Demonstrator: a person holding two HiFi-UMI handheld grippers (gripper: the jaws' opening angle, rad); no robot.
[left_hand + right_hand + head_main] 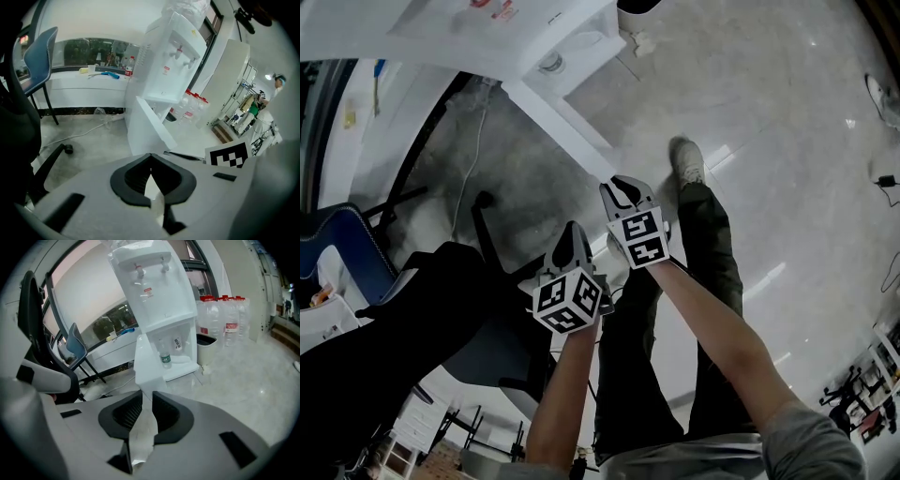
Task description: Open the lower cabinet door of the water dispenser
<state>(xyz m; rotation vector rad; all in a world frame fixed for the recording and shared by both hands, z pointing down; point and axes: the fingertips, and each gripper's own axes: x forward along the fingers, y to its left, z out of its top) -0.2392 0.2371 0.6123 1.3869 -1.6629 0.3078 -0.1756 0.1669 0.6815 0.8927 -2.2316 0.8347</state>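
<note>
Water dispenser (154,291): white, standing on the floor, ahead of both grippers and well apart from them.
Lower cabinet door (146,363): swung open, standing out at the left of the cabinet opening.
Cabinet (183,365): holds a small green-labelled bottle (165,359), upright.
Big water bottles (224,319): red-capped, clustered just right of the dispenser.
Left gripper (150,157): fingers closed tip to tip, holding nothing.
Right gripper (146,397): fingers a narrow gap apart, empty.

Water dispenser (154,287): top cut off by the upper edge in both gripper views. Small bottle (165,359) low inside it, label unreadable. Ledge clutter (101,72) too small to identify
</note>
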